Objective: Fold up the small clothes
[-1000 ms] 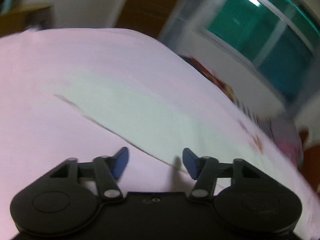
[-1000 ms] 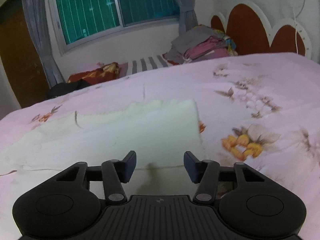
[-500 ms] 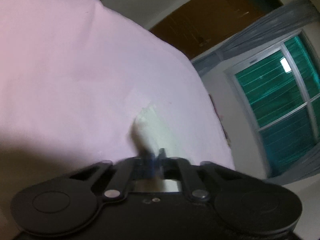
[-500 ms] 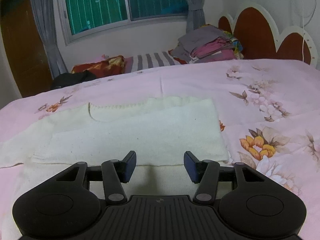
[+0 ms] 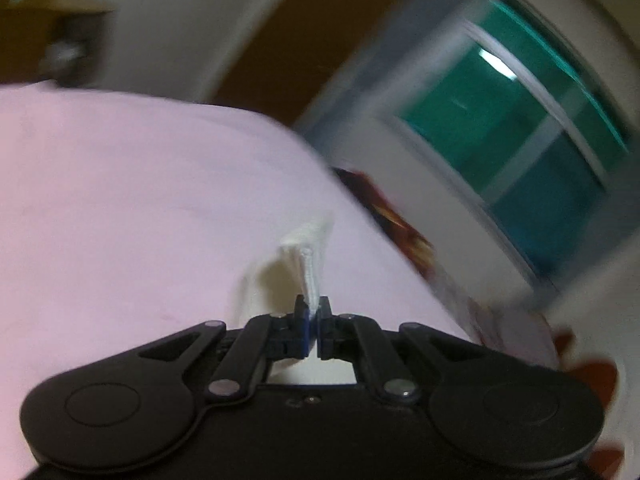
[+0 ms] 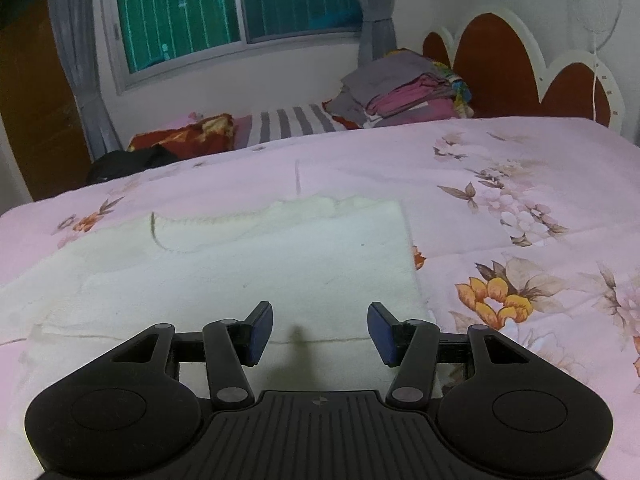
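The left gripper [image 5: 314,312] is pinching a fold of the cream garment [image 5: 308,264] between its closed jaws, and the cloth is rising from them as a narrow ridge above the pink bedspread [image 5: 120,200]. That view is blurred; a green window [image 5: 520,128] is showing at the upper right.

In the right wrist view the garment [image 6: 280,264] is lying spread flat on the bedspread [image 6: 520,168], near its front edge and left of the middle, with its curved neckline facing the far edge. The right gripper [image 6: 320,330] is hovering over the garment's near hem with its jaws standing partly apart, and nothing is sitting between them. A stack of folded clothes [image 6: 404,88] is resting beyond the bed's far edge, beside the headboard [image 6: 500,64] at the right.
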